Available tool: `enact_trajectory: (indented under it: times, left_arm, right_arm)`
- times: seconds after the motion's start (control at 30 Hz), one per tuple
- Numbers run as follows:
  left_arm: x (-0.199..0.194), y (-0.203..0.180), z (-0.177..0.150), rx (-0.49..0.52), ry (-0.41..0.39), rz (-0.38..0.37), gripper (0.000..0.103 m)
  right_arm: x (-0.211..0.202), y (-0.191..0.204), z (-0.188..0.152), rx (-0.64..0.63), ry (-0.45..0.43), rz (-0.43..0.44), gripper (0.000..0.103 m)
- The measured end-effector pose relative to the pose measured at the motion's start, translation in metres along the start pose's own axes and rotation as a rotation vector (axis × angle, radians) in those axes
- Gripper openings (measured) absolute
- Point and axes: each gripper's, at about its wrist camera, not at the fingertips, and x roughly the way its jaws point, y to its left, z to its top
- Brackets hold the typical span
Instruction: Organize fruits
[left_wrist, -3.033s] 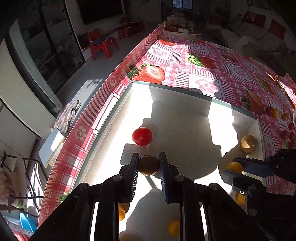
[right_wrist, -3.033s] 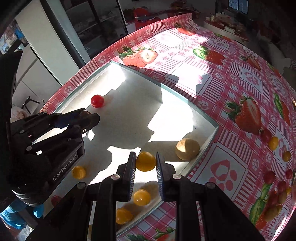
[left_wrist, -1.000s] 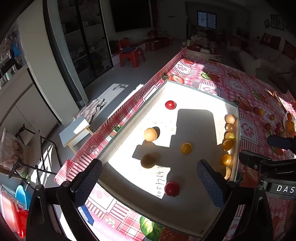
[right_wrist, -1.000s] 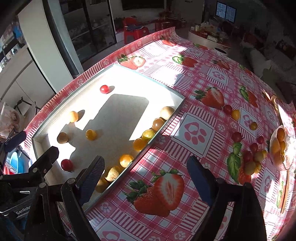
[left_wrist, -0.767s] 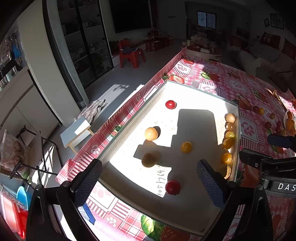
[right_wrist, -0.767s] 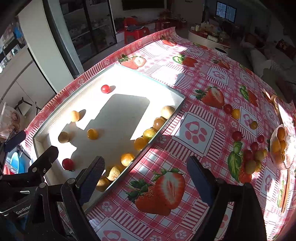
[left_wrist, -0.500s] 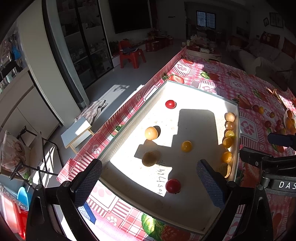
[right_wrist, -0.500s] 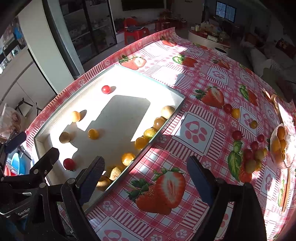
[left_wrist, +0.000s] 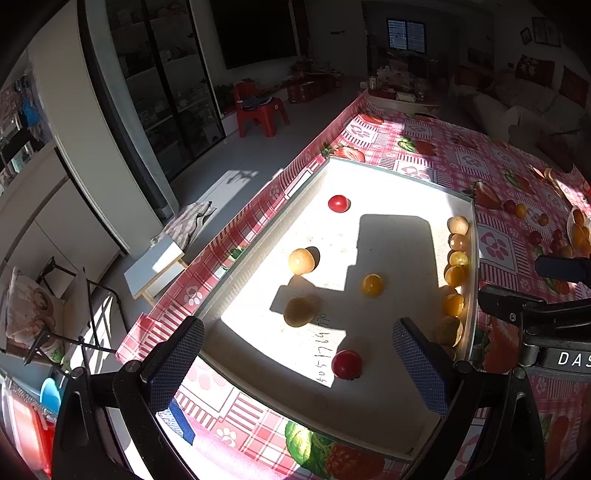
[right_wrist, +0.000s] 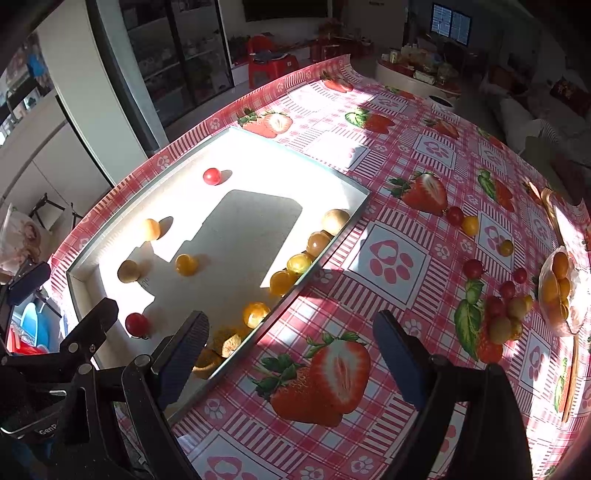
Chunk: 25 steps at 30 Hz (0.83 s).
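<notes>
A white tray (left_wrist: 373, 173) (right_wrist: 295, 151) lies on the strawberry tablecloth and holds several small fruits. A red tomato (left_wrist: 338, 203) sits at its far end and another red tomato (left_wrist: 346, 364) near its close end. Yellow fruits (left_wrist: 455, 275) line its right wall, and they also show in the right wrist view (right_wrist: 298, 263). My left gripper (left_wrist: 297, 363) is wide open and empty, high above the tray's near end. My right gripper (right_wrist: 290, 363) is wide open and empty above the cloth beside the tray.
Loose red and yellow fruits (right_wrist: 504, 310) lie on the cloth at the right, beside a plate of orange fruits (right_wrist: 557, 284). The table edge (left_wrist: 236, 229) runs along the tray's left. A red chair (left_wrist: 260, 107) stands far off on the floor.
Three seconds ago each gripper was shut on a fruit low in the tray. Both have let go, opened wide and lifted up and back. Over the last second they barely moved.
</notes>
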Motion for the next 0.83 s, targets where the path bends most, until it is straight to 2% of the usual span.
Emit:
enact_trajectory:
  times: [0.63, 0.83]
  left_arm:
    - [0.0015, -0.0036, -0.0019, 0.011, 0.01, -0.002, 0.102]
    - [-0.0039, -0.0053, -0.0037, 0.031, -0.034, -0.003, 0.102]
  right_arm:
    - [-0.0035, 0.0075, -0.0019, -0.013, -0.005, 0.003, 0.092]
    - [-0.0034, 0.0082, -0.0021, -0.013, -0.005, 0.001, 0.092]
